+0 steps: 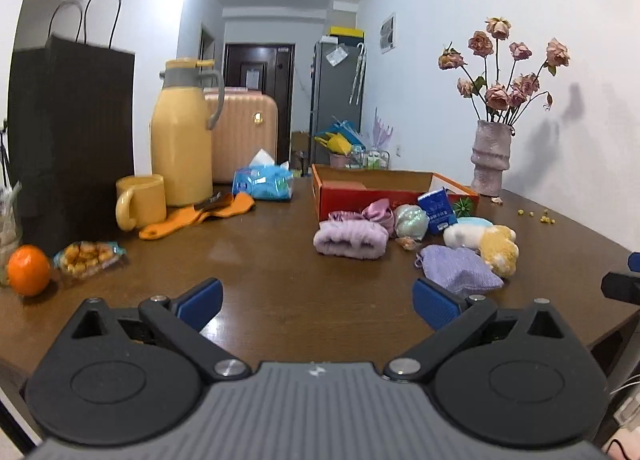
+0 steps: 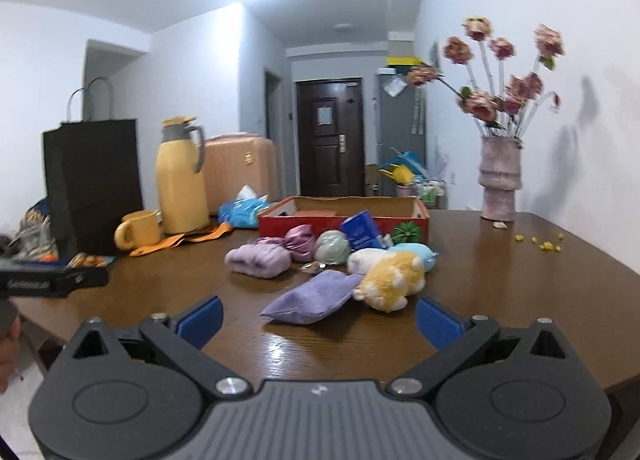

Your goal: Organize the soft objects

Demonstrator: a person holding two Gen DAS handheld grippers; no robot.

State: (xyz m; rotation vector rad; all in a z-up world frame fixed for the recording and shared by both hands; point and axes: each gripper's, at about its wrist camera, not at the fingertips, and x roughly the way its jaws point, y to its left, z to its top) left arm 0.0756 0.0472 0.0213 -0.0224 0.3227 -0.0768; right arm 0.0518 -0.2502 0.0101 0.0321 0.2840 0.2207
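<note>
A pile of soft things lies on the brown table (image 1: 260, 260) in front of a red cardboard box (image 1: 360, 192) (image 2: 344, 222): a fluffy lilac roll (image 1: 350, 239) (image 2: 259, 260), a pink satin scrunchie (image 1: 380, 212) (image 2: 300, 242), a pale green ball (image 1: 411, 222) (image 2: 332, 252), a purple knitted pouch (image 1: 460, 270) (image 2: 316, 296), a yellow-and-white plush (image 1: 496, 246) (image 2: 390, 274) and a blue packet (image 1: 438, 212) (image 2: 362, 230). My left gripper (image 1: 318, 302) is open and empty, short of the pile. My right gripper (image 2: 320, 320) is open and empty, just before the purple pouch.
On the left stand a black paper bag (image 1: 72, 140), a yellow thermos (image 1: 182, 132), a yellow mug (image 1: 140, 200), an orange cloth (image 1: 200, 216), a blue tissue pack (image 1: 262, 182), a snack bag (image 1: 88, 256) and an orange (image 1: 28, 270). A vase of dried roses (image 1: 490, 156) (image 2: 500, 180) stands at the back right.
</note>
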